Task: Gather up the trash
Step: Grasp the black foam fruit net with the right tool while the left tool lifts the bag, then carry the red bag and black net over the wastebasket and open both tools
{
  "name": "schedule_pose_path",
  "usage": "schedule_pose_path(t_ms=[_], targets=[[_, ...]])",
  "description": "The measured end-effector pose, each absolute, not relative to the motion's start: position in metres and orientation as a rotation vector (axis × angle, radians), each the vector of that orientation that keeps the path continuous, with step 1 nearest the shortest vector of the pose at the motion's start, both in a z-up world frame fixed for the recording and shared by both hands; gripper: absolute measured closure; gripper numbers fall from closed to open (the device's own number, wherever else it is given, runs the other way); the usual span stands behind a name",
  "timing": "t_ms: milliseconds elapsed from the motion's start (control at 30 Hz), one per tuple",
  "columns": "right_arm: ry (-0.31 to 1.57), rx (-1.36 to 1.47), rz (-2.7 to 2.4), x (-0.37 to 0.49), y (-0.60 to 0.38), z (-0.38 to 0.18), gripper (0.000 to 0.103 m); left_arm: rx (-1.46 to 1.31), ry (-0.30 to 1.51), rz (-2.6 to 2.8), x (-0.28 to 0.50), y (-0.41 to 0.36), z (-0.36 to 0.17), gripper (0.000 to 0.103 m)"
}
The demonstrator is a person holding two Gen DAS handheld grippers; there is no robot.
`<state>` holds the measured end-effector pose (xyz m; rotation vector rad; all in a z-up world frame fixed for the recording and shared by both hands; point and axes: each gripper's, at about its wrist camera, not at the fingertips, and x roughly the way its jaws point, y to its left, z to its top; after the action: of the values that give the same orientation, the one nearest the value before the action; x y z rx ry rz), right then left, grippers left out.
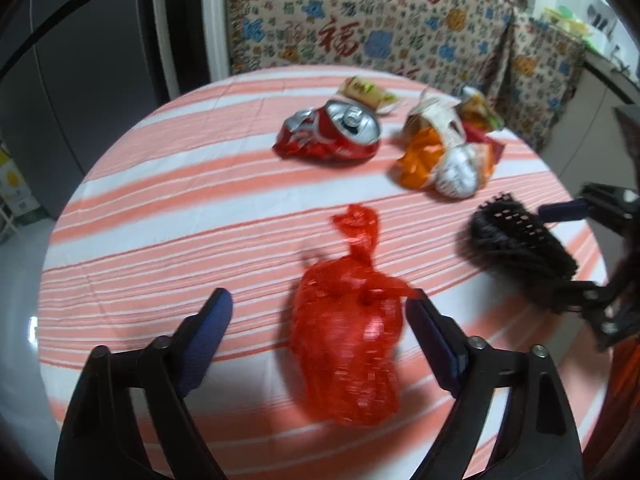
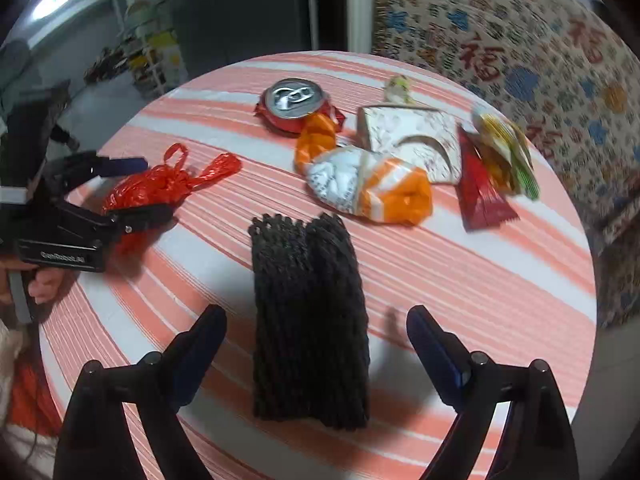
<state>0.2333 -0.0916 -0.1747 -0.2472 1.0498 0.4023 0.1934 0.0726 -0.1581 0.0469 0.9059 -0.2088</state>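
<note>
Both pairs of tongs spread wide and both lined up on a target. The left tongs [image 1: 320,316] straddle the knotted red plastic bag [image 1: 348,344], which lies between the fingers with nothing clamped; one finger may be brushing the bag's tail, though blur makes that hard to call. The right tongs [image 2: 316,332] gape around the black foam fruit net [image 2: 308,320], lying lengthwise on the striped table [image 2: 480,300] and ungripped.

Further out, the rest of the litter sits in a loose cluster: an orange-and-white snack bag [image 2: 372,188], a crumpled white paper carton [image 2: 412,136] just behind it, a red wrapper [image 2: 480,192] with a yellow-green packet [image 2: 504,148] beside it, and a crushed red soda can [image 1: 332,132] at the far side.

Judging by this spread, collection has barely started: every piece is on the table, none lifted, and no bin is in view.
</note>
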Motion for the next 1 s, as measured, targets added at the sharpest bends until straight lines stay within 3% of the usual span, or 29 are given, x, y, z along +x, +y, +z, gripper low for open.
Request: schedule_pose_path(t_ms=[33, 67, 100, 167, 567, 1000], targets=[[1.059, -0.271, 0.411, 0.236, -0.088, -0.175, 0.024, 0.051, 0.905, -0.221, 0.193, 0.071, -0.157, 0.038], [1.095, -0.272, 0.433, 0.239, -0.084, -0.178, 0.062, 0.052, 0.909, -0.235, 0.193, 0.071, -0.157, 0.055], [1.132, -0.256, 0.445, 0.243, -0.082, -0.181, 0.080, 0.051, 0.909, -0.238, 0.192, 0.071, -0.156, 0.056], [1.121, -0.196, 0.401, 0.244, -0.088, -0.174, 0.085, 0.046, 0.895, -0.238, 0.189, 0.072, -0.154, 0.057], [1.008, 0.112, 0.309, 0.189, -0.179, -0.135, 0.085, 0.003, 0.840, -0.327, 0.166, 0.030, -0.125, 0.057], [0.934, 0.295, -0.094, 0.122, -0.390, -0.124, 0.085, 0.025, 0.810, -0.651, 0.148, -0.199, -0.083, 0.057]])
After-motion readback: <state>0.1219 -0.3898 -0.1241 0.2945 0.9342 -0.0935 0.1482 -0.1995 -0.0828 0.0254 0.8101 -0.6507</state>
